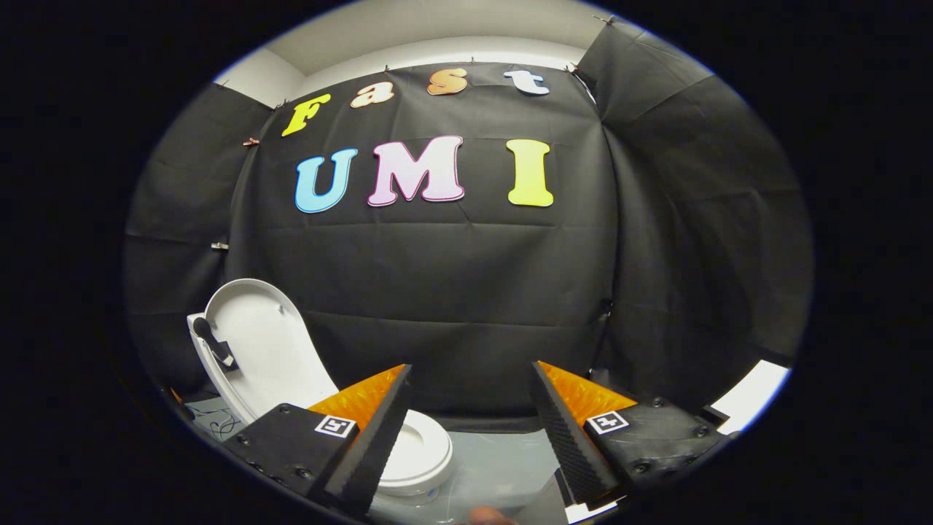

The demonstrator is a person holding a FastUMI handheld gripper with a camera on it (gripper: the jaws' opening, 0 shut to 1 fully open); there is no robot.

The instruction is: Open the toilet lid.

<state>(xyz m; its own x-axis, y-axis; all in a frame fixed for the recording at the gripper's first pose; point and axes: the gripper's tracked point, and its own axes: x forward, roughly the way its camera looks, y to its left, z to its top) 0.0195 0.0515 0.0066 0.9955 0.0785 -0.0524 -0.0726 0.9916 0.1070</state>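
Toilet lid (255, 350) upright (gripper (470, 430) fingers apart).

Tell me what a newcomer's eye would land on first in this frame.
First, the white toilet lid, already raised upright against the black cloth wall, beyond the left finger. Below it the toilet seat lies flat, partly hidden by that finger. The gripper is open, its fingers spread wide, holding nothing.
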